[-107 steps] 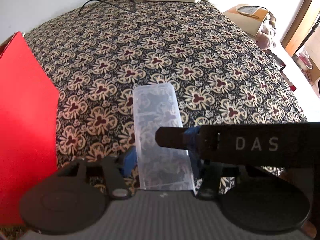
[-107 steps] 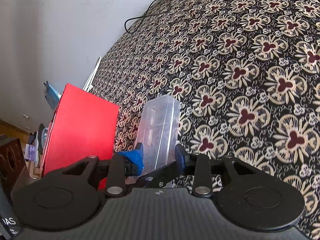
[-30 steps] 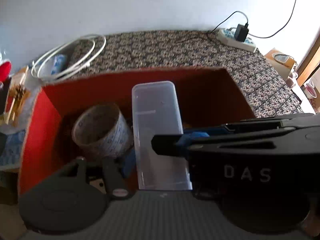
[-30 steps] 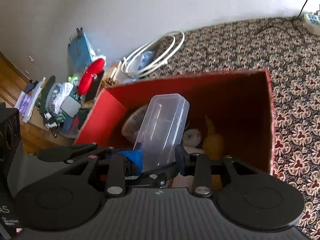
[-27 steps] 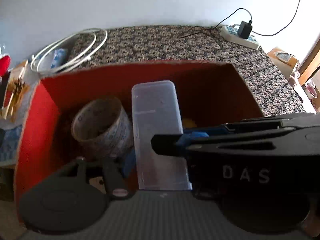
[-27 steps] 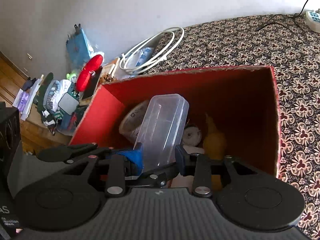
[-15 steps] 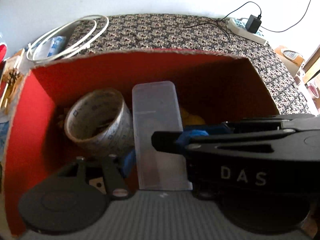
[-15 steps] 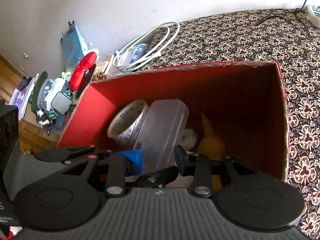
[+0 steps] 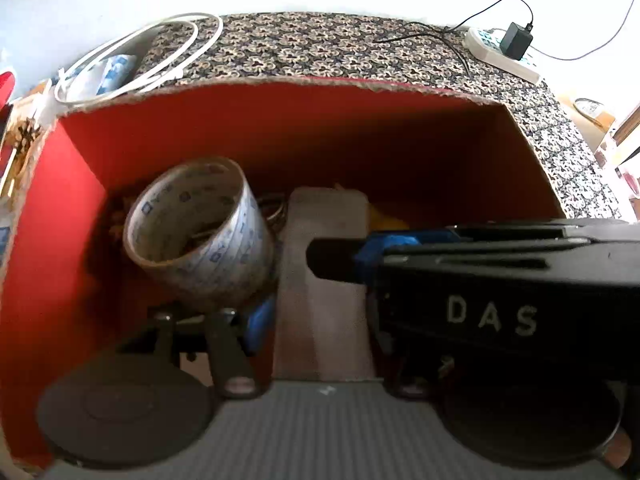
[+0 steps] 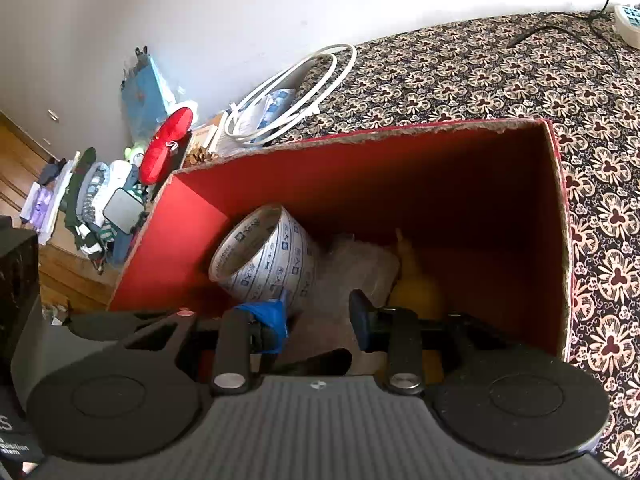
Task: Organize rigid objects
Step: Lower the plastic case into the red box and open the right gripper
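A clear plastic container (image 9: pixel 324 280) hangs low inside the red cardboard box (image 9: pixel 280 120), close beside a roll of printed tape (image 9: pixel 200 232). My left gripper (image 9: pixel 320 320) grips its near end, jaws closing a little; only its left blue pad shows, the other side hidden behind the right gripper's body. In the right wrist view the container (image 10: pixel 352 268) sits between the pads of my right gripper (image 10: pixel 316 320), which is shut on it. The tape roll (image 10: pixel 268 256) lies to its left and a yellow object (image 10: pixel 416 288) to its right on the box (image 10: pixel 360 168) floor.
The box stands on a floral cloth (image 10: pixel 480 72). A coil of white cable (image 10: pixel 288 92) lies beyond its far wall. A power strip (image 9: pixel 500 52) with a plug is at the far right. Small clutter and a red case (image 10: pixel 168 148) crowd a wooden surface on the left.
Both grippers have sunk with the clear container from above the box rim down into the red box, next to the tape roll. The box walls now fill more of both views.
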Demonstrator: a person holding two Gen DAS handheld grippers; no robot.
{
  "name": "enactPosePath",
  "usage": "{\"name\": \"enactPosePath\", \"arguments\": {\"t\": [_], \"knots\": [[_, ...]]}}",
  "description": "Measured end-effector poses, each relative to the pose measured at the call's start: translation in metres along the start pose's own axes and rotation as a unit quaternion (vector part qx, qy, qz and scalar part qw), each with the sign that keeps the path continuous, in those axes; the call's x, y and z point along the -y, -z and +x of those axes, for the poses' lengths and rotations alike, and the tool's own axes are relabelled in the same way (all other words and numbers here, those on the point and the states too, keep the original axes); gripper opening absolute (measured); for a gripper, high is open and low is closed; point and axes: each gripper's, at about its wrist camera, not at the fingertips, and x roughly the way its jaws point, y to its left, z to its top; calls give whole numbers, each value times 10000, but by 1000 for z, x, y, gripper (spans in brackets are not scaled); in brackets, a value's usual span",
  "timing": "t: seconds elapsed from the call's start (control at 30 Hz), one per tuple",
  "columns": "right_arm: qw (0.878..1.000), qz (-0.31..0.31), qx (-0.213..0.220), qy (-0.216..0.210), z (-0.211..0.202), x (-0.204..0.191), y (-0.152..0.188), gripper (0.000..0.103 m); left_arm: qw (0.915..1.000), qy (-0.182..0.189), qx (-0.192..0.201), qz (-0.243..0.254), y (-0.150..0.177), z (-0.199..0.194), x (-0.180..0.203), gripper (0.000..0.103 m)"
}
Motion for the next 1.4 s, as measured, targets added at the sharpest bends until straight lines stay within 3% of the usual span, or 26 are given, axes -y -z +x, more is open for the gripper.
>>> {"name": "enactPosePath", "arguments": {"t": [0.33,0.53,1.2,1.4], "knots": [[9999,-6,131,73,-1,-1,2,19,9999,-124,57,-12,0,-2,3,56],[9997,-21,232,89,-3,-1,4,19,9997,-193,162,-6,1,-6,4,68],[9983,-1,501,287,-6,-1,5,19,9973,-598,435,-35,5,-8,7,69],[9964,-11,668,514,-13,-5,7,18,9967,-629,493,-103,5,-10,6,72]]}}
